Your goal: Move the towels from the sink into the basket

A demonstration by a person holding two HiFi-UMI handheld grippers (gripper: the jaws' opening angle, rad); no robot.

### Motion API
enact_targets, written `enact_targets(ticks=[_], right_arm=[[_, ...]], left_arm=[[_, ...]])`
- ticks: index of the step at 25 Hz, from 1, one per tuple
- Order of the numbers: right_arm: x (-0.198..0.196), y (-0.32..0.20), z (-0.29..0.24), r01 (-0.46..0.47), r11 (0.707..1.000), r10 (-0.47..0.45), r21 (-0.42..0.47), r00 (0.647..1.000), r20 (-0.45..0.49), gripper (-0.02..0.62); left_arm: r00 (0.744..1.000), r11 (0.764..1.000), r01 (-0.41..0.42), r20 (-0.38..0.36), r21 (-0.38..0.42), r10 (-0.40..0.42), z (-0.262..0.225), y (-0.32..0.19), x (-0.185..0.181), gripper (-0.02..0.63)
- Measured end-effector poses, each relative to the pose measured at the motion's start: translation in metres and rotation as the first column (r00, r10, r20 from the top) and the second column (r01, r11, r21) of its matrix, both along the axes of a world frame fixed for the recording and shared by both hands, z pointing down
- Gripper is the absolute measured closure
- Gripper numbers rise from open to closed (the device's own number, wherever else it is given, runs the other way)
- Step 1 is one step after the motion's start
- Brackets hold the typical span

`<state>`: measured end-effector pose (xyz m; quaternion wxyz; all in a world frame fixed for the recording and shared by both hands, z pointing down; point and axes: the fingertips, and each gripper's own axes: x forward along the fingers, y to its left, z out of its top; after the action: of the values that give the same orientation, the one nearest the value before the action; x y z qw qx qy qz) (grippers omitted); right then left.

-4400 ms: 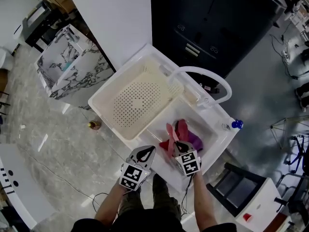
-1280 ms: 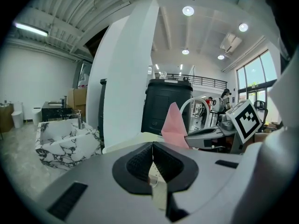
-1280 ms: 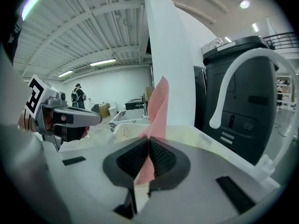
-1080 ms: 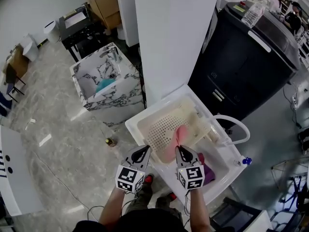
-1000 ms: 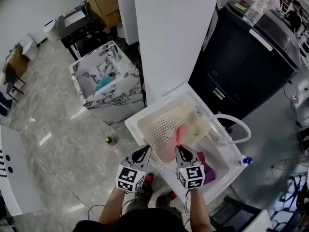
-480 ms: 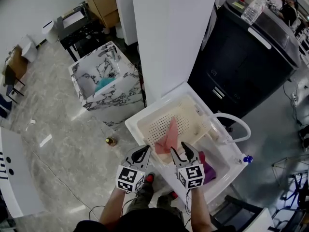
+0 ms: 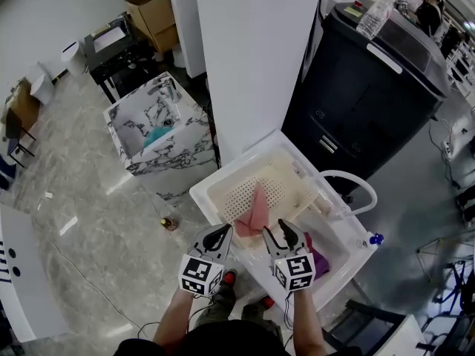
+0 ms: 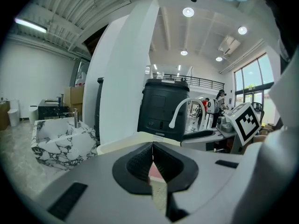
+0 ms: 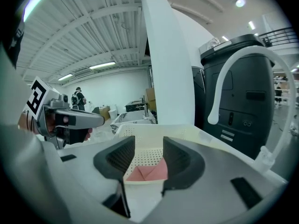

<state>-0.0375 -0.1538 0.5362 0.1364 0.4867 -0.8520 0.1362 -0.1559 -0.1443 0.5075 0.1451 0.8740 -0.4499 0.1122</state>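
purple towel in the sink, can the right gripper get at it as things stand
Probably yes: the right gripper is open and empty beside the purple towel, which lies uncovered in the sink.

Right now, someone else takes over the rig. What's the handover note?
Left gripper: shut, empty, held by the near edge of the basket.
Right gripper: open, nothing between its jaws, pointing into the basket.
Pink towel: lies in the basket, clear of both grippers. That one is done.
Purple towel: in the sink, partly hidden behind the right gripper. Cannot tell whether more towels lie under it.
Left to do: pick up the purple towel, drop it in the basket, then check the sink.
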Motion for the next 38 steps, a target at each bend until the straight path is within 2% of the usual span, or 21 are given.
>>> enact_targets(ticks=[6, 10, 15, 27, 34, 38], right_arm=[[0.018, 0.011, -0.021, -0.047, 0.998, 0.047, 0.043, 0.999, 0.003, 0.395], [0.036, 0.020, -0.036, -0.105, 0.992, 0.106, 0.076, 0.994, -0.004, 0.450], [0.064, 0.033, -0.051, -0.182, 0.977, 0.185, 0.110, 0.983, -0.012, 0.483], [0.136, 0.068, -0.073, -0.356, 0.920, 0.366, 0.165, 0.930, -0.037, 0.545], [0.178, 0.095, -0.068, -0.446, 0.881, 0.457, 0.157, 0.888, -0.044, 0.554], [0.195, 0.109, -0.059, -0.482, 0.865, 0.492, 0.139, 0.869, -0.049, 0.554]], left_arm=[[0.999, 0.999, -0.035, -0.008, 0.029, 0.035, -0.017, 0.007, 0.015, 0.598], [0.997, 0.996, -0.069, -0.013, 0.053, 0.070, -0.028, 0.011, 0.029, 0.598], [0.991, 0.987, -0.130, -0.022, 0.091, 0.133, -0.043, 0.013, 0.054, 0.598], [0.955, 0.947, -0.289, -0.036, 0.139, 0.296, -0.064, 0.029, 0.127, 0.598], [0.922, 0.916, -0.377, -0.042, 0.140, 0.385, -0.063, 0.044, 0.172, 0.598], [0.912, 0.908, -0.402, -0.036, 0.118, 0.409, -0.052, 0.051, 0.186, 0.598]])
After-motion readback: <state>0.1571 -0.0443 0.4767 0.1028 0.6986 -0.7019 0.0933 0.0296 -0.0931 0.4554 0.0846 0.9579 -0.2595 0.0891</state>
